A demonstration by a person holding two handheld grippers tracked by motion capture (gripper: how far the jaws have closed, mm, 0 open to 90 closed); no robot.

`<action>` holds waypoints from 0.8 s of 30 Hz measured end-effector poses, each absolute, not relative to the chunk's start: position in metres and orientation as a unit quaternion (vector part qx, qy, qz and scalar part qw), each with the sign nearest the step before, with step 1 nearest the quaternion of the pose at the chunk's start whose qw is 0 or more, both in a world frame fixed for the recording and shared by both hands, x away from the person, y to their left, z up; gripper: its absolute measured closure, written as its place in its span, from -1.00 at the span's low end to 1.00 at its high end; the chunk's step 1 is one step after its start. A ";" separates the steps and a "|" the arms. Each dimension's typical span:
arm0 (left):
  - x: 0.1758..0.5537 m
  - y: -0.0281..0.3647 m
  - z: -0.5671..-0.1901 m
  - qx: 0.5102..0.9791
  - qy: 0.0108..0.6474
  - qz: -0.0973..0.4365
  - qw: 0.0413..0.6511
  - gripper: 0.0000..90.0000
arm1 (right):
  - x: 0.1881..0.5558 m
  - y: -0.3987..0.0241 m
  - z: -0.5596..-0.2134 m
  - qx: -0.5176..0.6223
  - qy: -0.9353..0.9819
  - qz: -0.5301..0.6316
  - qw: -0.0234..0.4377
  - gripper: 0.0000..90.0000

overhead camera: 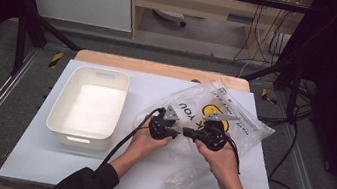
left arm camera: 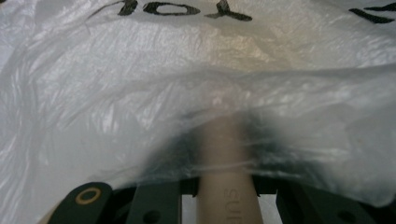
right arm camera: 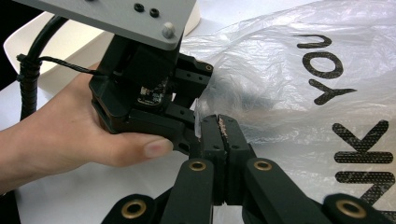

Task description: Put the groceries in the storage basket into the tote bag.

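Crinkled clear plastic bag [overhead camera: 212, 126] with black lettering, lying on the white surface [overhead camera: 156, 93] right of a white bin [overhead camera: 87, 107]. Left tool [overhead camera: 174, 134] pushed under the bag's film, clenched on a pale tan cylinder [left arm camera: 226, 196]. Right tool [right arm camera: 215, 128] close beside it, jaws clamped together, pinching the bag's thin edge. Hands gripping both tools.

Right gripper [right arm camera: 222, 122] black fingers [right arm camera: 212, 140] pressed flat together, pinching the edge of a thin clear plastic bag with black lettering [right arm camera: 299, 84]. Just left of the bag, a hand [right arm camera: 70, 135] holds the left gripper [right arm camera: 203, 86], black with a grey plate on top, its tip at the bag's edge. White plastic bin [right arm camera: 60, 42] behind that hand, on the white bench [right arm camera: 93, 191].
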State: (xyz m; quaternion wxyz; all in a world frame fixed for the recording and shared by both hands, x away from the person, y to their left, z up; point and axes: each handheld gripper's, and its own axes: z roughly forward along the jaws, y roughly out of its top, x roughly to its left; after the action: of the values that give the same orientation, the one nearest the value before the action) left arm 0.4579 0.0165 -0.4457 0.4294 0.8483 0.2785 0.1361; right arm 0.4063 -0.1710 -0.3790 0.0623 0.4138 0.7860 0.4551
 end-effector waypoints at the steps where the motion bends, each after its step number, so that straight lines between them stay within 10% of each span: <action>1: 0.458 0.017 -0.447 0.848 0.280 0.134 0.430 0.53 | 0.406 -0.171 -0.379 0.413 0.786 0.455 0.063 1.00; 24: 0.453 0.015 -0.459 0.858 0.286 0.119 0.410 0.52 | 0.407 -0.172 -0.383 0.418 0.787 0.450 0.060 1.00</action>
State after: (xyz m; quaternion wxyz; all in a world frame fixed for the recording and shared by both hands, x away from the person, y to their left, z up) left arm 0.4533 0.0152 -0.4585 0.4104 0.8578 0.2857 0.1191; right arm 0.4071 -0.1719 -0.3830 0.0596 0.4180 0.7869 0.4500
